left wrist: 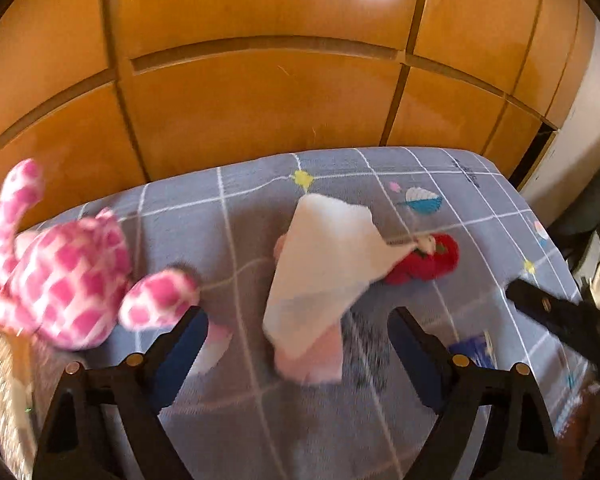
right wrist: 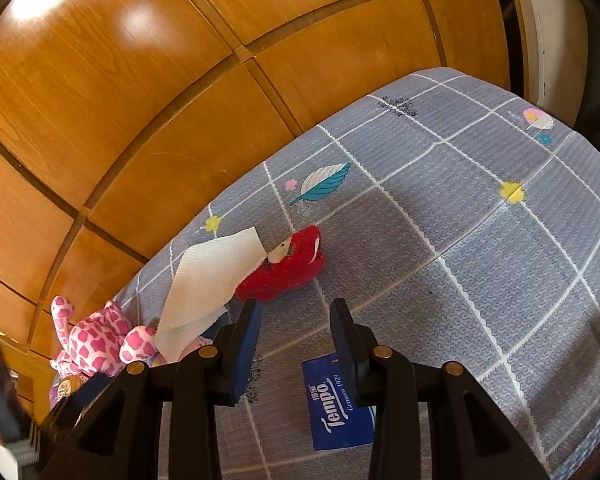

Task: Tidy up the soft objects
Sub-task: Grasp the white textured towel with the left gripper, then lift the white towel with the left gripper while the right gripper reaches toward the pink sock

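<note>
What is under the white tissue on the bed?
Under the tissue a pale pink soft thing shows at its near edge; the rest is covered. Its far corner touches the red plush.

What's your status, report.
Left gripper open, right gripper open, both empty. Tissue drapes red toy. Pink plush at left.

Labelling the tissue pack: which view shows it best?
Right wrist: the blue Tempo tissue pack lies sharp, logo readable, partly behind a gripper finger. Left wrist shows only a blurred blue sliver behind a finger.
</note>
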A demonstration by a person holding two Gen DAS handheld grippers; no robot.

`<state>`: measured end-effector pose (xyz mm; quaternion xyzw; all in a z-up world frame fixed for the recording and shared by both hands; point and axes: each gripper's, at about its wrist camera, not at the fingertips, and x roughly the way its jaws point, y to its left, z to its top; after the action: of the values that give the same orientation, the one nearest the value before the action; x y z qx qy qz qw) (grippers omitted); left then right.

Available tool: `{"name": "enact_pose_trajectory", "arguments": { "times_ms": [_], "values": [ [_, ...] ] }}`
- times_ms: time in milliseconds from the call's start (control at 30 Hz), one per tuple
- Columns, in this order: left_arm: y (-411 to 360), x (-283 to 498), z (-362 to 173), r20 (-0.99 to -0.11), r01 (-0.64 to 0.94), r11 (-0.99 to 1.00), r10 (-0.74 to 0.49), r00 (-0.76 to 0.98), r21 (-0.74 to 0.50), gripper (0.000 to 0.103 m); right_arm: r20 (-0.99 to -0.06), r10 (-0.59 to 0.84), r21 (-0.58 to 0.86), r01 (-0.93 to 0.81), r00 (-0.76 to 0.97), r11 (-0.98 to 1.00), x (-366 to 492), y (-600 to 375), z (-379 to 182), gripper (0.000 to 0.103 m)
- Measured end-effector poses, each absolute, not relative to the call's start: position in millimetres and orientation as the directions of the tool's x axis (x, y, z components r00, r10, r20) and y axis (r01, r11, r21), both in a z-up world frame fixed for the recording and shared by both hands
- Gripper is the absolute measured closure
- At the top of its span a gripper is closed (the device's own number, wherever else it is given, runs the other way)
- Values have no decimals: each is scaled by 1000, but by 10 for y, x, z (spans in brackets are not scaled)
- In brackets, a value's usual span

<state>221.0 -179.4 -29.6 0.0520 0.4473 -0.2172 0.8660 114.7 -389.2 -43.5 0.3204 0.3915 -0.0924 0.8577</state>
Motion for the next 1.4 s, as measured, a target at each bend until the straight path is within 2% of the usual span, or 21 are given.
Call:
{"name": "enact_pose_trajectory", "arguments": {
  "times_ms": [200,333,400,433,500,533,567,767,933,1400],
  "values": [
    [-1998,2627,-496,-834,405,906,-317,452,-124,12,-730,114,486,394,674,780,1166,-3870,-453,67],
    [-2089,2814,-602,-849,387,910,-320,420,-152,18,-730,127,487,380,671,787,1188,-3841,-450,67],
    [-2133,2872,-659,-857,394,902,-336,390,-175,47,-733,129,482,377,667,791,1200,-3832,-453,67],
    [-2153,2898,-688,-864,400,897,-344,367,-188,70,-734,132,483,376,666,791,1205,-3827,-455,67],
    [-2139,2879,-661,-851,409,889,-368,376,-204,76,-736,138,484,371,663,793,1218,-3816,-460,67],
    [-2125,2840,-617,-838,423,883,-380,392,-203,87,-737,137,480,369,662,796,1222,-3808,-461,67],
    [-2108,2795,-566,-827,437,878,-388,406,-198,93,-738,135,476,369,661,798,1223,-3803,-461,67],
    [-1856,2533,-223,-763,427,871,-443,471,-243,93,-738,114,458,369,665,809,1220,-3791,-454,67],
    [-1675,2194,-91,-742,428,869,-454,494,-247,93,-747,110,449,376,656,811,1229,-3783,-476,67],
    [-1235,950,-467,-784,500,857,-392,481,-122,93,-783,112,407,367,612,836,1277,-3694,-539,67]
  ]
}}
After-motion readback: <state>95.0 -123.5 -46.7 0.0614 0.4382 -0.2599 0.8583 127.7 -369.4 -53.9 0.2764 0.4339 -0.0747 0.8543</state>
